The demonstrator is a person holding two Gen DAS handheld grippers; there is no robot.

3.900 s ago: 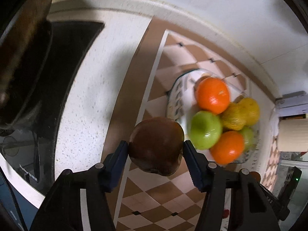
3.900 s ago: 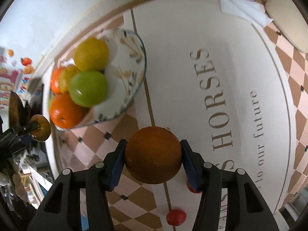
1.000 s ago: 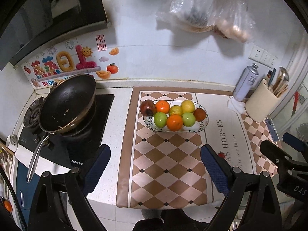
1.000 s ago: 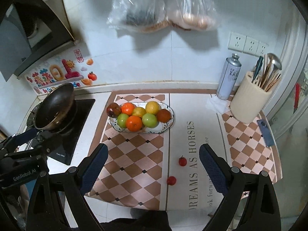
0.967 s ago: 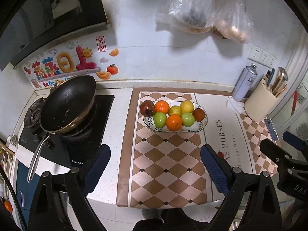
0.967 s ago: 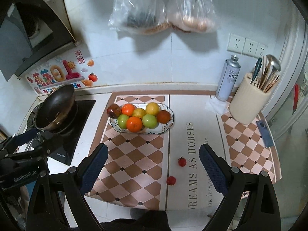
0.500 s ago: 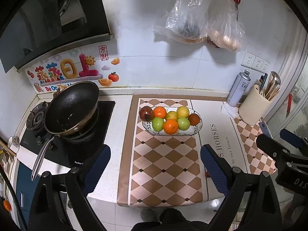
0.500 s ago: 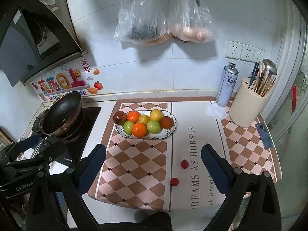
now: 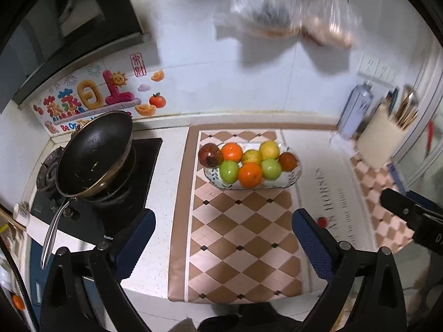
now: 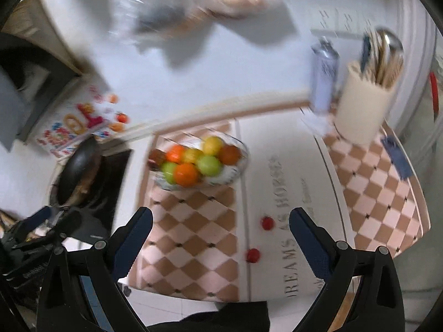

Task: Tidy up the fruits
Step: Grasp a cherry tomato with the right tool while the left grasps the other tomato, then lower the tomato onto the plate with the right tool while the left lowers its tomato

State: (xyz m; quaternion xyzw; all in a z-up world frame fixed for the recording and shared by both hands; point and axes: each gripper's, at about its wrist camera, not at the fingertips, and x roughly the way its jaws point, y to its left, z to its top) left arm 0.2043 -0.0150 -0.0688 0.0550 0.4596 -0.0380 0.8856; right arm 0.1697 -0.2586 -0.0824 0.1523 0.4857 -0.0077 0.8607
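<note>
Left wrist view: a checkered mat (image 9: 238, 232) covers the table, with a black pan (image 9: 94, 157) on the stove. The fruit plate (image 9: 293, 175) holds 7 fruits. The left gripper (image 9: 221, 238) hangs wide and empty.

Right wrist view, blurred: 2 small red fruits (image 10: 267, 223) lie on the mat near the plate (image 10: 238, 166). The right gripper (image 10: 221, 235) is wide, empty.

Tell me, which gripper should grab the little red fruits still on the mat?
Probably the right gripper. It is open, and both little red fruits lie between its fingers in its view. The left gripper, also open, sits nearer the stove.
</note>
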